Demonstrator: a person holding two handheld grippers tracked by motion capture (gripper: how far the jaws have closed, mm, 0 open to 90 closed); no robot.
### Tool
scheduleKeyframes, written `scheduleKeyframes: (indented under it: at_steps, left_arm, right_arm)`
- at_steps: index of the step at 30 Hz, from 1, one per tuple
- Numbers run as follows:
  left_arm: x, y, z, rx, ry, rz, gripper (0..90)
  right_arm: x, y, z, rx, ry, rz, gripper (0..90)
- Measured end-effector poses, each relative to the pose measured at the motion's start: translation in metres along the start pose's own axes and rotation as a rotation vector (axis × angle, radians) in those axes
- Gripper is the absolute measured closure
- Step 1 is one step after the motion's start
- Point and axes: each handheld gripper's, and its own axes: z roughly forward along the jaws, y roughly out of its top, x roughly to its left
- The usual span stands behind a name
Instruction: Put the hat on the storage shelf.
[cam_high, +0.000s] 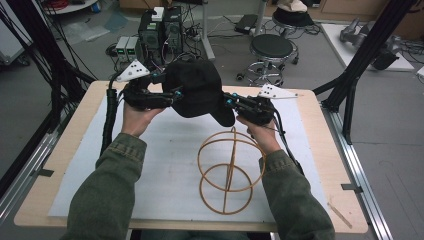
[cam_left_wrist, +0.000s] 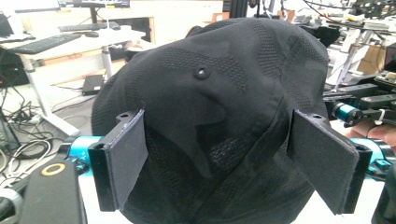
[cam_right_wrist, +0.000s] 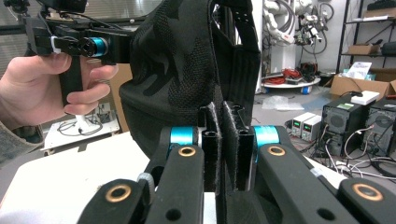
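A black cap (cam_high: 195, 87) hangs above the table between my two grippers. My right gripper (cam_high: 230, 102) is shut on the cap's edge near the brim; in the right gripper view its jaws (cam_right_wrist: 220, 135) meet on a thin fold of the cap (cam_right_wrist: 177, 70). My left gripper (cam_high: 175, 95) is at the cap's left side. In the left gripper view its jaws (cam_left_wrist: 224, 158) stand wide apart, pads bare, with the cap's crown (cam_left_wrist: 210, 116) bulging between and beyond them. A round wooden hoop stand (cam_high: 230, 170) sits on the table below the cap.
A white sheet (cam_high: 150, 165) covers the wooden table (cam_high: 55, 170). Behind the table are computer boxes (cam_high: 160, 30) with cables and a black stool (cam_high: 271, 47). Black frame posts (cam_high: 365, 55) rise at the right and left.
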Motion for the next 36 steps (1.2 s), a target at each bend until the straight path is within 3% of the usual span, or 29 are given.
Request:
scheduleKeyframes:
  at_steps: [4, 8, 9, 10, 12, 13, 14, 17, 36]
  left_arm:
    - [-0.005, 0.000, 0.009, 0.018, -0.018, 0.014, 23.9]
    - [-0.009, 0.001, 0.014, 0.024, -0.038, 0.022, 39.4]
    - [-0.009, 0.001, 0.014, 0.026, -0.037, 0.018, 39.4]
    - [-0.008, 0.001, 0.014, 0.024, -0.044, 0.017, 43.9]
    - [-0.006, 0.000, 0.015, 0.044, -0.065, 0.011, 63.8]
    - [-0.006, -0.001, 0.016, 0.054, -0.082, 0.015, 63.8]
    - [-0.007, -0.001, 0.016, 0.064, -0.084, 0.025, 79.6]
    - [-0.013, 0.000, 0.016, 0.054, -0.087, 0.055, 86.3]
    - [-0.018, 0.005, 0.012, 0.052, -0.085, 0.072, 87.0]
  right_arm:
    - [0.001, -0.001, 0.003, 0.003, 0.008, -0.002, 86.1]
    - [0.001, -0.002, 0.003, 0.005, 0.011, 0.000, 86.1]
    - [0.001, -0.002, 0.003, 0.005, 0.011, 0.000, 86.1]
    - [0.001, -0.001, 0.002, 0.004, 0.008, 0.003, 86.0]
    - [0.001, -0.001, 0.002, 0.002, 0.008, 0.000, 86.0]
    - [0.001, -0.001, 0.002, 0.002, 0.008, -0.001, 86.0]
    - [0.001, -0.001, 0.002, 0.004, 0.002, 0.000, 86.0]
    - [-0.002, -0.002, 0.002, -0.001, 0.003, 0.019, 86.0]
    - [-0.005, -0.002, 0.001, -0.013, -0.001, 0.036, 85.0]
